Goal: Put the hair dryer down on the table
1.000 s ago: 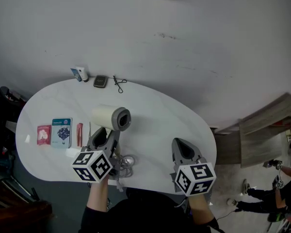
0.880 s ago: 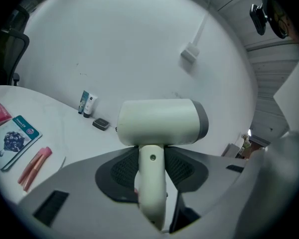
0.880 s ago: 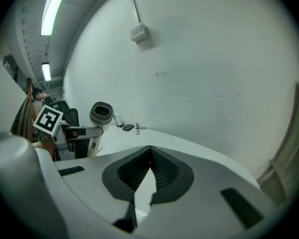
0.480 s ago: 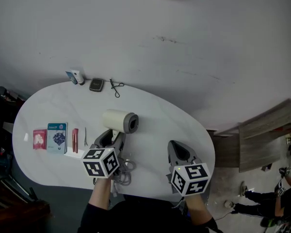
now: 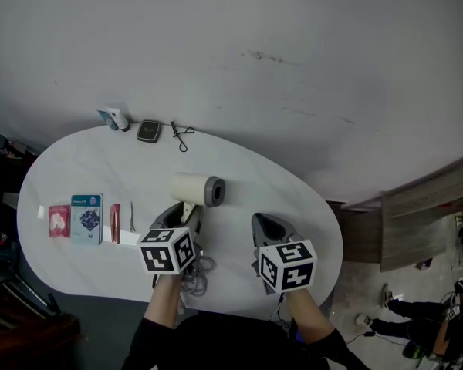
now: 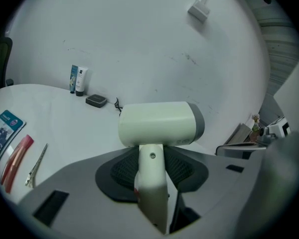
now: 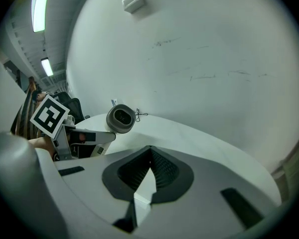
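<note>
Left gripper [image 5: 179,213], still clamped on the hair dryer [image 5: 194,189] handle, has shifted it right to frame centre over the table [image 5: 77,160]; right gripper [image 5: 266,226], closed and empty, has edged in, so set-down looks still pending.

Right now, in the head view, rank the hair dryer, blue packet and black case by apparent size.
1. hair dryer, though it may sit nearer the camera, held in the left gripper
2. blue packet
3. black case, clearly smallest
</note>
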The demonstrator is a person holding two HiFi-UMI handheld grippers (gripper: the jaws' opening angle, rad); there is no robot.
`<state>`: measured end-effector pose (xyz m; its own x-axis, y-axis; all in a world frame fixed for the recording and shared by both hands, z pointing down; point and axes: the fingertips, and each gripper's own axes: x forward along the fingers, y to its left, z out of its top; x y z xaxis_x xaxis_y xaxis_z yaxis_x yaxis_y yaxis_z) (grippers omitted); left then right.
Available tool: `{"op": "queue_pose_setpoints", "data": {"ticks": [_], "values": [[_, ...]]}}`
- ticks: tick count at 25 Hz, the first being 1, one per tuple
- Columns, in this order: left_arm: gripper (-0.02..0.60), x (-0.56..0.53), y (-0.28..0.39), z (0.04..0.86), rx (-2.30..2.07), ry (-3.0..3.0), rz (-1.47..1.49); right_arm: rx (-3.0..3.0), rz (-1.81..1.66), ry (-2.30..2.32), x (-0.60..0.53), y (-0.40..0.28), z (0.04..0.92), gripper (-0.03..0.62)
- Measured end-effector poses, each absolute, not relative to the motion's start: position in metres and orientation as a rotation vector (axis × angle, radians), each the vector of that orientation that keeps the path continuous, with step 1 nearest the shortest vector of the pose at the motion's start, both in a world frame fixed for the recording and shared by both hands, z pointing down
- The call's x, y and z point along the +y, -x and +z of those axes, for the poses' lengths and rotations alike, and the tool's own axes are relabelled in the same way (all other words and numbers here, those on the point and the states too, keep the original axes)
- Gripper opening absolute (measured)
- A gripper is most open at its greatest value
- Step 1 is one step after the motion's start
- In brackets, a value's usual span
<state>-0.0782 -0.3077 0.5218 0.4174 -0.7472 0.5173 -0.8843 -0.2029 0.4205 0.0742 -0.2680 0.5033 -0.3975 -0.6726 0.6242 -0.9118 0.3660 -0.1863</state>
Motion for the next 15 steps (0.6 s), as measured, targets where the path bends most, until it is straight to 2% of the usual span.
{"op": "queue_pose_setpoints", "data": {"ticks": [15], "values": [[0.170,-0.319,0.066,0.548,-1.382,-1.973,0.408,-2.164,0.753,-1.280,-0.300,-0.053,0.534,0.002]]}}
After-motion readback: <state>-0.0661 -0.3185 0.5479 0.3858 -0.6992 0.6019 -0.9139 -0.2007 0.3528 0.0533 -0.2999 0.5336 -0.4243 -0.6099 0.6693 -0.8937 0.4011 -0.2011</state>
